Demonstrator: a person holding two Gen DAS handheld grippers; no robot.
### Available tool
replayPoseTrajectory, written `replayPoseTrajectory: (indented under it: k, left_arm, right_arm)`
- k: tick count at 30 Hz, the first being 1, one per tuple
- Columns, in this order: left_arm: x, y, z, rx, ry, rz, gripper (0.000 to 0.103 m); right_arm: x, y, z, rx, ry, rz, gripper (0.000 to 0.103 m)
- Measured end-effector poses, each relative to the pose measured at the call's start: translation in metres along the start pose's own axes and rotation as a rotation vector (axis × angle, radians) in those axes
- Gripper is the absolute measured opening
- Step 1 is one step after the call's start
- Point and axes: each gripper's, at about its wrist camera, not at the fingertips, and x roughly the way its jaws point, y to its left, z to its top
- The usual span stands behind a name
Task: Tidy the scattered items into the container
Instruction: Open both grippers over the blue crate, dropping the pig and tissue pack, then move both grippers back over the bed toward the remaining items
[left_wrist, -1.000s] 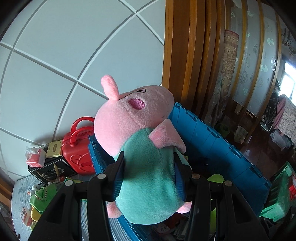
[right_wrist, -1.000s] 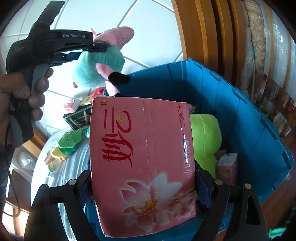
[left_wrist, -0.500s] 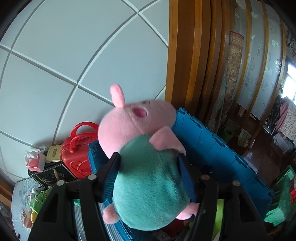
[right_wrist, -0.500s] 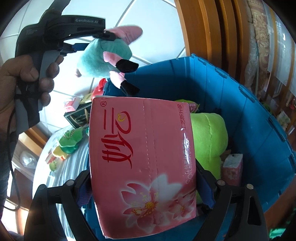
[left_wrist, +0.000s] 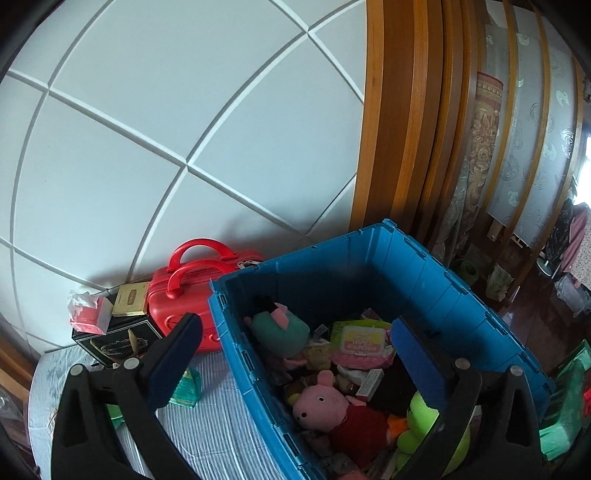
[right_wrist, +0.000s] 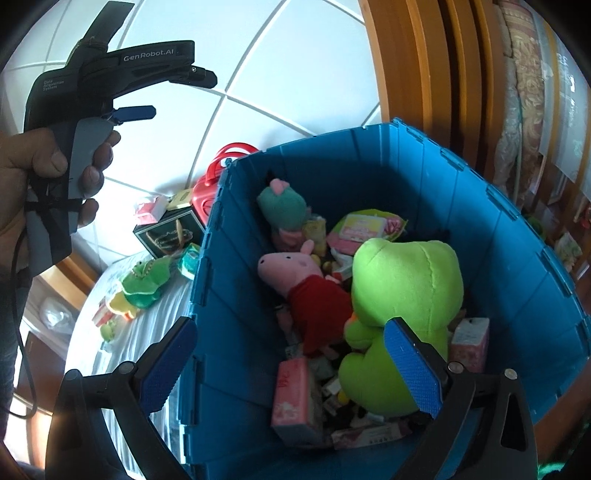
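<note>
The blue plastic crate stands on the striped bed. The teal-bodied pig plush lies in its far left corner. The pink tissue pack lies at the near side, beside a green frog plush and a red-dressed pig plush. My left gripper is open and empty above the crate's left wall; it also shows in the right wrist view. My right gripper is open and empty over the crate's near edge.
A red toy case, a black box and a small pink pack sit against the white panelled wall. Green plush toys and a teal packet lie on the bed left of the crate. Wooden frames stand behind.
Both grippers opened. The teal pig plush dropped from the left gripper into the crate's far corner. The pink tissue pack dropped from the right gripper into the crate.
</note>
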Motion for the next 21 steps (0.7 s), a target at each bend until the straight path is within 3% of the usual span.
replayPoseTrajectory:
  k: [8, 21]
  left_arm:
    - [-0.028, 0.040, -0.024, -0.050, -0.002, 0.049, 0.103]
    - [-0.086, 0.147, -0.091, -0.170, 0.003, 0.188, 0.103]
  right_arm:
    - [-0.004, 0.029, 0.001, -0.047, -0.016, 0.028, 0.103]
    - [0.007, 0.112, -0.002, -0.181, -0.015, 0.122, 0.103]
